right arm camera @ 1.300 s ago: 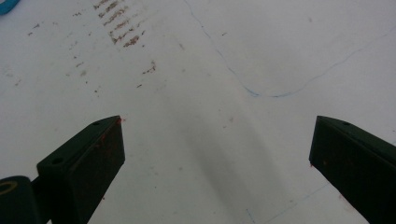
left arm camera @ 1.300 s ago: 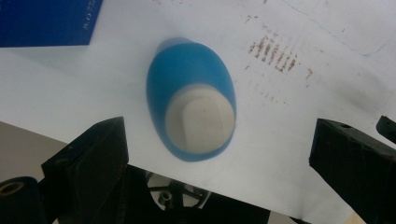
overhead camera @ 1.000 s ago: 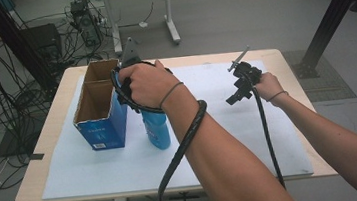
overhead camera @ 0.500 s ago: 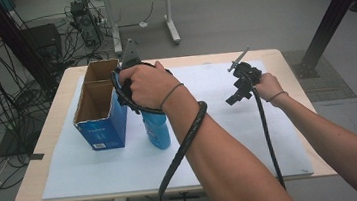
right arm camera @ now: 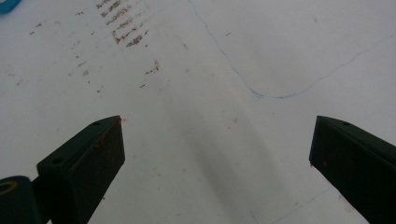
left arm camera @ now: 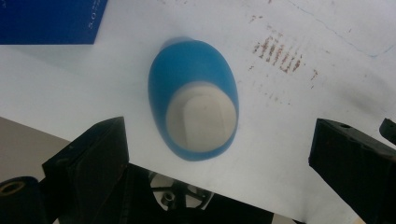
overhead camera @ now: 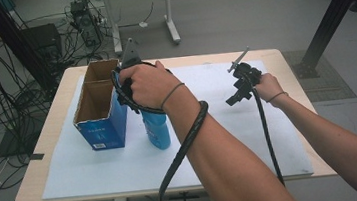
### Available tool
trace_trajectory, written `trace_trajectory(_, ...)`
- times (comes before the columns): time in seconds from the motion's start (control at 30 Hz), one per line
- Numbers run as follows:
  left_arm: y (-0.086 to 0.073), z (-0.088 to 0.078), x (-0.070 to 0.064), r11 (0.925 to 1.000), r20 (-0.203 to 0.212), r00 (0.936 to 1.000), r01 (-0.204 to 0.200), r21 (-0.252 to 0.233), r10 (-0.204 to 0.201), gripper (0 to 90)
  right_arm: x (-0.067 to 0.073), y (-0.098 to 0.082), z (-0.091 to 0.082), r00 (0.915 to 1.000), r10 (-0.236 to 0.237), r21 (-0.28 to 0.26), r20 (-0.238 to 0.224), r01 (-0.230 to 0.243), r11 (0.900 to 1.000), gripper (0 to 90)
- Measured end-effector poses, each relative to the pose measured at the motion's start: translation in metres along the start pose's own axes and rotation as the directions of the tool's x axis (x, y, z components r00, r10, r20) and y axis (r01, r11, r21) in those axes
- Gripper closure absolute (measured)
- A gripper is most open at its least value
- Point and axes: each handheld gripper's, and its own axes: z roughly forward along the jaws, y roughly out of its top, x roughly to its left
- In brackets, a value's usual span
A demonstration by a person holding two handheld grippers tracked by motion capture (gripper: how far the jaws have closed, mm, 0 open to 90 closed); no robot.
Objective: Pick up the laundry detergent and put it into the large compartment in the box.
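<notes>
A blue bottle (overhead camera: 157, 132) with a white cap (left arm camera: 201, 116) stands upright on the white sheet (overhead camera: 231, 140), just right of an open blue cardboard box (overhead camera: 98, 109). My left gripper (left arm camera: 217, 128) hangs straight above the bottle and points down at it. Its jaws are spread wide on either side of the cap and touch nothing. In the high view the hand hides most of this gripper. My right gripper (overhead camera: 232, 100) hovers over bare sheet at the table's right, open and empty (right arm camera: 215, 123).
The box (left arm camera: 46, 21) has two empty compartments and sits at the sheet's left edge. Brown smudges (right arm camera: 126, 28) and a thin blue line mark the sheet. Cables trail from both grippers toward the table's front edge (overhead camera: 40, 195).
</notes>
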Motion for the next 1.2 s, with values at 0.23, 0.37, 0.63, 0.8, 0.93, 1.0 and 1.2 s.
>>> trace_trajectory(0.23,0.0,0.002,0.001,1.0,0.004,1.0,-0.003,0.001,0.003,4.9,0.0,-0.001,0.0,1.0,0.0,-0.002,-0.001,0.0,1.0,3.4)
trace_trajectory(0.37,-0.002,0.003,0.001,0.9999,0.009,0.9999,-0.005,-0.009,0.005,4.5,0.0,-0.001,0.0,1.0,-0.002,-0.003,-0.002,0.002,1.0,3.4)
trace_trajectory(0.63,0.0,0.009,0.002,0.9998,-0.005,0.9998,0.019,-0.007,-0.019,5.6,-0.002,-0.002,0.003,0.9999,0.003,-0.002,-0.011,-0.003,1.0,3.4)
trace_trajectory(0.8,0.001,0.016,0.002,0.9996,-0.01,0.9996,0.026,-0.005,-0.026,5.6,-0.003,-0.003,0.004,0.9999,-0.002,-0.006,-0.015,0.002,1.0,3.4)
trace_trajectory(0.93,0.003,0.022,0.001,0.9995,-0.015,0.9994,0.031,-0.002,-0.031,5.9,-0.002,-0.003,0.005,0.9998,-0.004,-0.008,-0.019,0.004,1.0,3.5)
trace_trajectory(1.0,0.003,0.024,0.001,0.9995,-0.016,0.9993,0.033,-0.002,-0.033,5.9,-0.002,-0.004,0.005,0.9998,-0.003,-0.009,-0.019,0.003,1.0,3.4)
trace_trajectory(1.2,0.005,0.033,0.001,0.9994,-0.015,0.9993,0.033,0.008,-0.033,6.2,-0.004,-0.006,0.006,0.9998,-0.002,-0.007,-0.021,0.002,1.0,3.4)
